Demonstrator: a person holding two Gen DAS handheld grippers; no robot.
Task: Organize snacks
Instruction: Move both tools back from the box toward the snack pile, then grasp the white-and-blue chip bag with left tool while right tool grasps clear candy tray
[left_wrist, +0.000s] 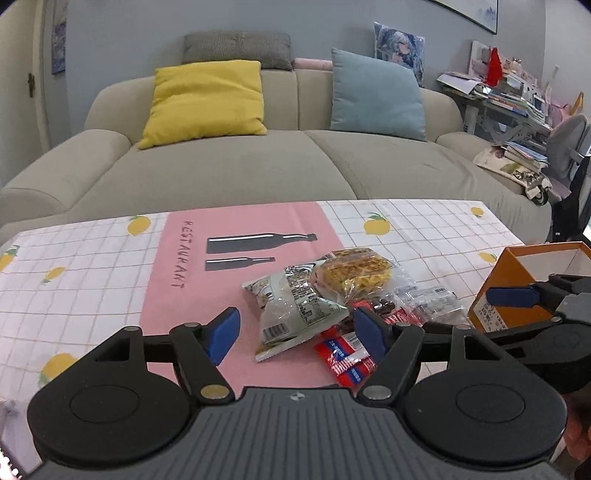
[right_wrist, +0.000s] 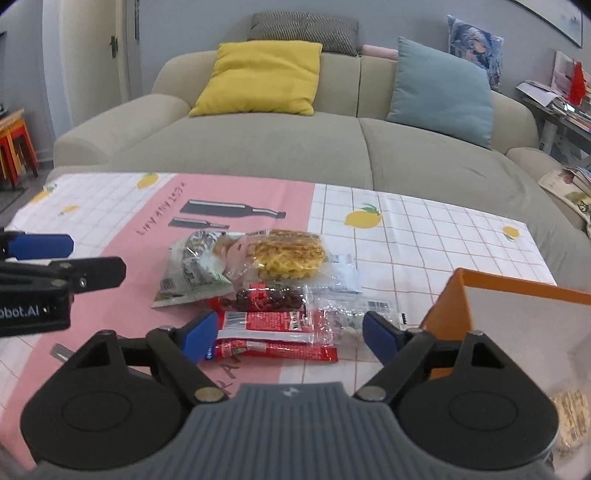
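Both wide open, both empty: left gripper (left_wrist: 299, 332) hanging over the near edge of the snack pile (left_wrist: 332, 295), right gripper (right_wrist: 286, 334) straddling the red packet (right_wrist: 273, 334) at the pile's front. Best to drop low, centre one packet between the pads, close on its flat middle rather than a crinkly seam, lift clear before swinging over. Grey-green bag (left_wrist: 295, 306) between the left pads, slightly ahead; noodle cake pack (right_wrist: 288, 254) further back. Orange box (right_wrist: 517, 332) open-topped, just right of the right gripper, near the pile on the tablecloth (right_wrist: 424, 236).
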